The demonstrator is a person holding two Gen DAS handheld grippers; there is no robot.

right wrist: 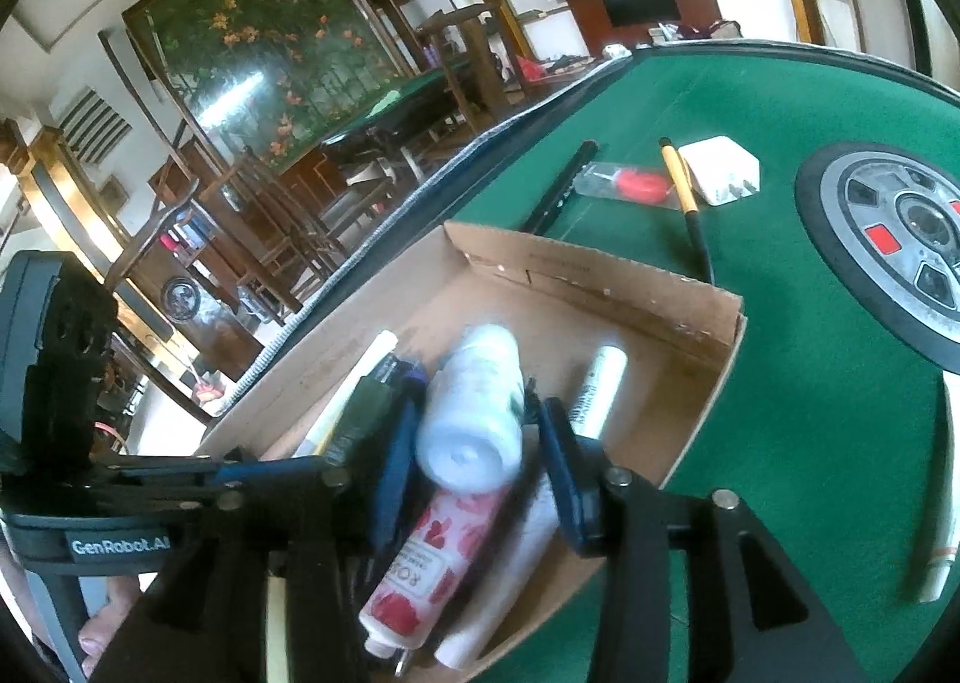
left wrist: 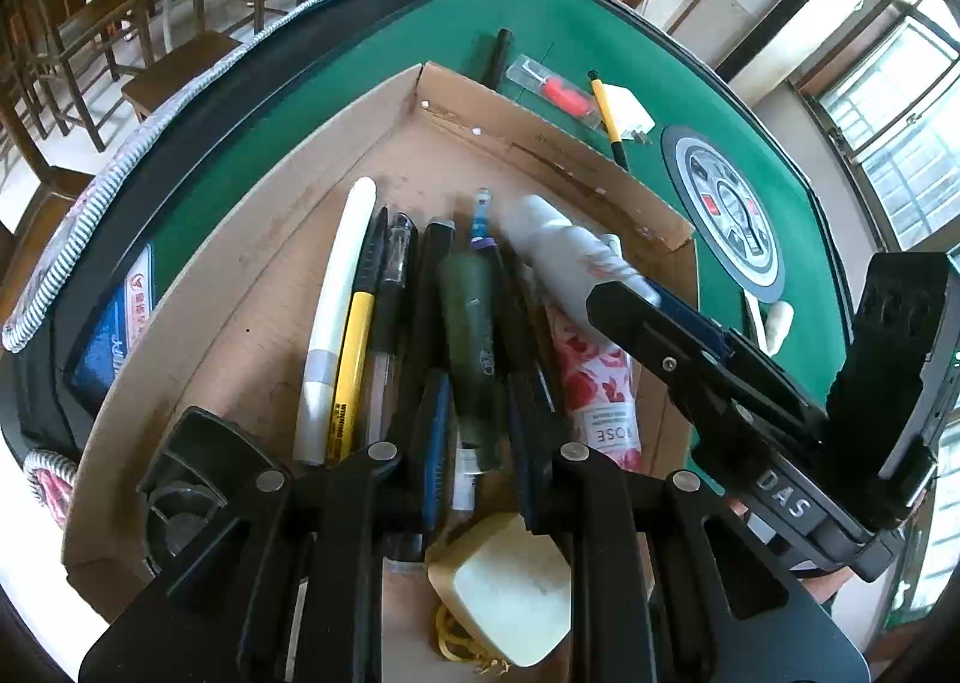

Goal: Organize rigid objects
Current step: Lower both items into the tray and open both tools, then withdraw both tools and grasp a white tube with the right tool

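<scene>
A cardboard tray point(left wrist: 252, 287) point(right wrist: 660, 287) on the green table holds several pens, a white marker point(left wrist: 336, 311), a dark green tube point(left wrist: 471, 335) and a rose-print tube point(left wrist: 594, 383) point(right wrist: 432, 551). My left gripper point(left wrist: 480, 419) hangs over the tray with its fingers either side of the green tube, open. My right gripper point(right wrist: 480, 443) is over the tray with a white bottle point(right wrist: 474, 413) point(left wrist: 570, 251) between its fingers; the bottle looks blurred. A white eraser block point(left wrist: 510, 587) lies at the tray's near end.
On the felt beyond the tray lie a black pen point(right wrist: 558, 191), a red-handled tool in a clear packet point(right wrist: 630, 185), a yellow-black pen point(right wrist: 684, 191) and a white charger plug point(right wrist: 720, 170). A round centre dial point(right wrist: 900, 239) sits to the right. A white stick point(right wrist: 942, 491) lies at the right.
</scene>
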